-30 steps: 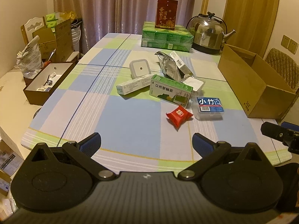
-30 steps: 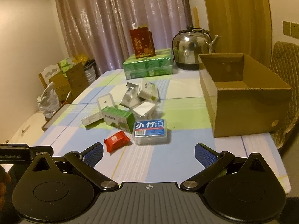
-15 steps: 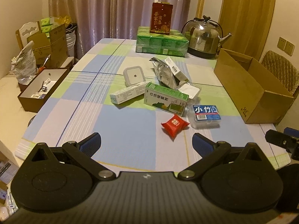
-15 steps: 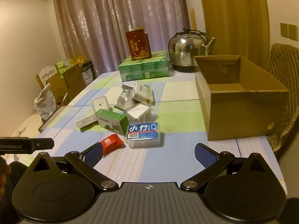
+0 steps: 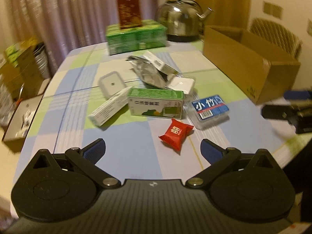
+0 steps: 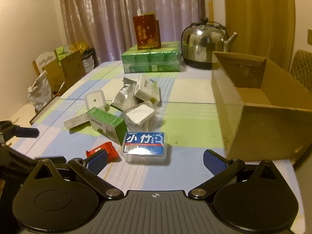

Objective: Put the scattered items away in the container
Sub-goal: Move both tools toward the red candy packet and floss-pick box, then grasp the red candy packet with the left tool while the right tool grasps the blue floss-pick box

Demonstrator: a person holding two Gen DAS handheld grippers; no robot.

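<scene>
Both grippers, left [image 5: 152, 148] and right [image 6: 155, 159], are held wide open and empty above the near table edge, apparently ready for a first pick. Scattered items lie mid-table: red packet [image 5: 176, 133], blue-labelled case [image 6: 145, 146], green carton [image 5: 156, 103]. The cardboard box [image 6: 259, 109] stands open to their right, seemingly empty.

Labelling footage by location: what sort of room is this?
Probably a home dining room: a table with a checked cloth, a steel kettle, floor-length curtains and a padded chair.
</scene>
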